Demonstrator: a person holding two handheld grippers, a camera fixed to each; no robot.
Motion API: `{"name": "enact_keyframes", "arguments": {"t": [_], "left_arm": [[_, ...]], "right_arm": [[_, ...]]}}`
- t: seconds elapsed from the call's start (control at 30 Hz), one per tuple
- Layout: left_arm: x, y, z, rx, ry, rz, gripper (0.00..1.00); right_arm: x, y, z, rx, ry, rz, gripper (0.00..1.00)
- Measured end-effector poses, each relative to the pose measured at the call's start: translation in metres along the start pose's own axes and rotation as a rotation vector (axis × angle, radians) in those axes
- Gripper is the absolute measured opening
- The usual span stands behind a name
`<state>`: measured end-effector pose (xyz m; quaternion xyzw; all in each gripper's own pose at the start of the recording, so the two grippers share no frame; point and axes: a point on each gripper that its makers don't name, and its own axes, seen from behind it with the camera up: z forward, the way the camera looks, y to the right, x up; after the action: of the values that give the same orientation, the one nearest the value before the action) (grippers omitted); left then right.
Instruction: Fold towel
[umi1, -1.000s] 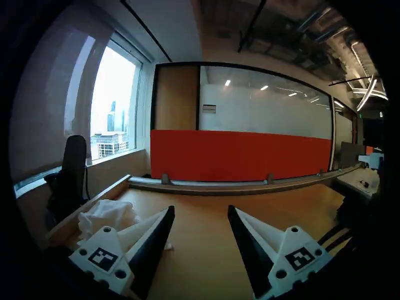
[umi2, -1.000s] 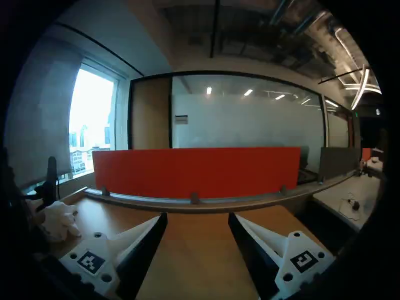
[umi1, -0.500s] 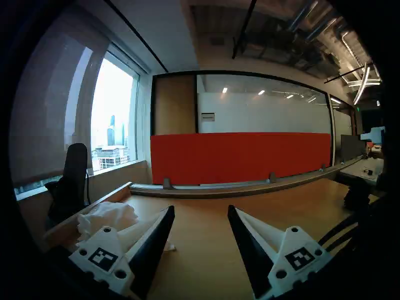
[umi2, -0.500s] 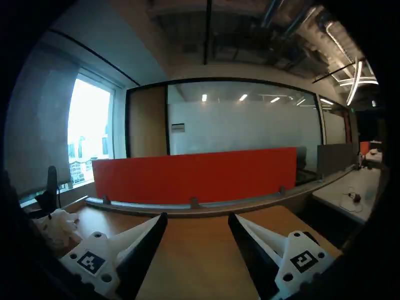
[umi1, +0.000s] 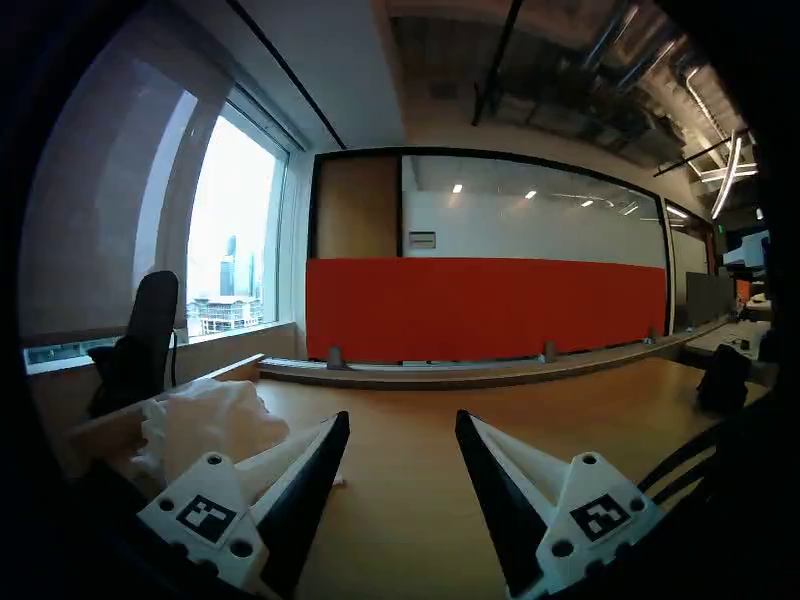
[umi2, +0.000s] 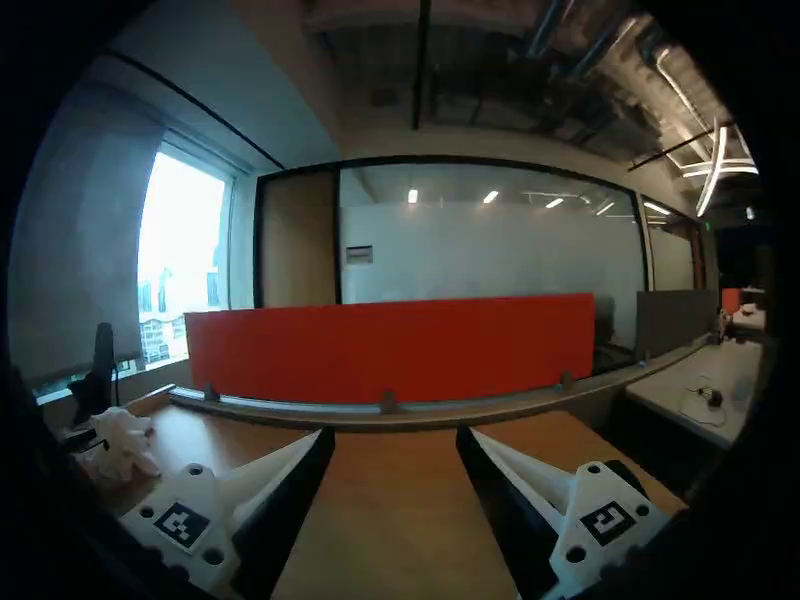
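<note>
At the left edge of the wooden table (umi1: 590, 395), a white towel (umi1: 215, 425) was seen, bunched in a lump, so no long side could be made out. The left tongs (umi1: 400, 420) were held apart with nothing between them, and the towel was found just beside their left finger. The right tongs (umi2: 395, 435) were spread and empty too, with the towel well off to their left. The left tongs were judged nearer.

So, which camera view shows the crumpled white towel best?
The left gripper view. There the towel lies close and large on the wooden desk, partly behind one jaw, so its crumpled folds can be read. In the right gripper view the towel is small, far off at the left edge.
</note>
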<state>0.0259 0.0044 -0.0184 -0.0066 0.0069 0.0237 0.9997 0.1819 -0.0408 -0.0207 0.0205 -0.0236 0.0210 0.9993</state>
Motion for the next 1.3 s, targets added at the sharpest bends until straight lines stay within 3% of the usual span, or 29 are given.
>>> {"name": "enact_keyframes", "arguments": {"t": [0.3,0.47,0.8,1.3], "left_arm": [[-0.026,-0.011,0.007,0.018,0.020,-0.021,0.78],[-0.033,-0.010,0.009,0.021,0.037,-0.041,0.78],[-0.045,-0.004,0.012,0.016,0.026,0.023,0.78],[-0.057,-0.005,0.018,0.014,-0.012,0.013,0.78]], "right_arm": [[-0.017,-0.006,0.010,0.006,-0.008,-0.021,0.94],[-0.023,-0.014,0.015,0.027,-0.012,-0.037,0.94],[-0.032,-0.014,0.020,0.038,-0.021,-0.052,0.94],[-0.040,-0.011,0.020,0.038,-0.044,-0.044,0.94]]}}
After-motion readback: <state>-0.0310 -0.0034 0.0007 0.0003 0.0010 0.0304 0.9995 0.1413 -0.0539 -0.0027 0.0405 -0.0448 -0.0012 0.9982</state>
